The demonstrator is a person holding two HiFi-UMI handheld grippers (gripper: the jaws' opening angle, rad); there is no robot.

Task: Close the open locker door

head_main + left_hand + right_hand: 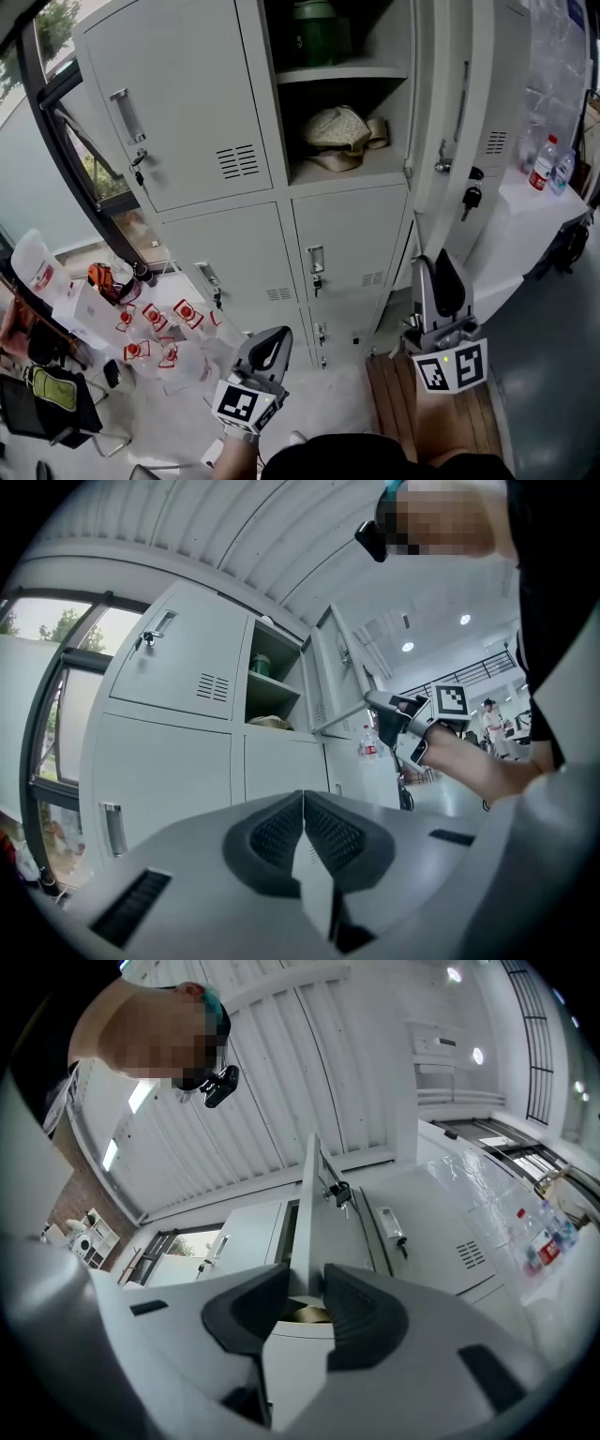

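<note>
The grey locker door (448, 112) stands swung out to the right of its open compartment (342, 103); keys (472, 197) hang from its lock. My right gripper (437, 265) points up just under the door's lower edge. In the right gripper view its jaws (307, 1283) are open, and the door's thin edge (310, 1194) rises in line with the gap; I cannot tell whether they touch. My left gripper (271, 340) is low at the left, in front of the closed lower lockers, shut (303, 803) on nothing. The left gripper view also shows the door (328, 667) and the right gripper (382, 705).
Inside the open locker, a beige bag (337, 129) lies on the lower shelf and a green container (317, 33) stands above it. Water bottles (544, 164) stand on a white counter at right. A wooden board (398, 398) lies on the floor. Plastic bottles (155, 323) clutter the floor at left.
</note>
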